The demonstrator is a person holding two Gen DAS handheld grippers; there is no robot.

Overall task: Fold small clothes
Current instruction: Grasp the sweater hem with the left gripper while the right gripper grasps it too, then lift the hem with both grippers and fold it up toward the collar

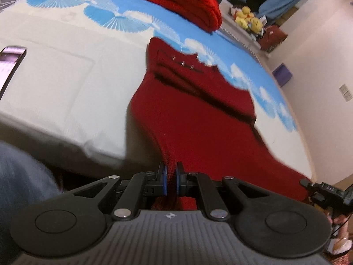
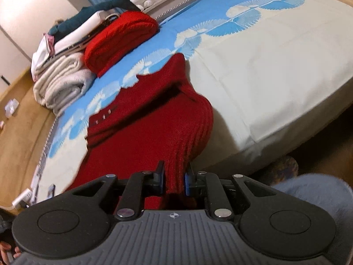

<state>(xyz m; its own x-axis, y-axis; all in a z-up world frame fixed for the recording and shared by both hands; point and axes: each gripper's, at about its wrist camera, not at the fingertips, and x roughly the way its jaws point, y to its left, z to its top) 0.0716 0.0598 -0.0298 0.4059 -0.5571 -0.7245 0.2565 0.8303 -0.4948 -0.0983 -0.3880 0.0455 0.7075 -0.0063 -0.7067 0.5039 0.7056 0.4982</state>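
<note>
Red knitted garment (image 1: 194,119) draped from the bed's (image 1: 55,84) near edge up into both claws, far hem resting on the blue-patterned sheet. Left claw (image 1: 171,180) clamped fully on a thin pinch of the near hem; right claw (image 2: 174,182) gripping a thicker bunch at the other near corner. Folded red knit (image 2: 119,42) and pale stacked linens (image 2: 64,81) toward the far corner. Risk: thin left pinch slipping under the knit's weight, skewing the fold.
</note>
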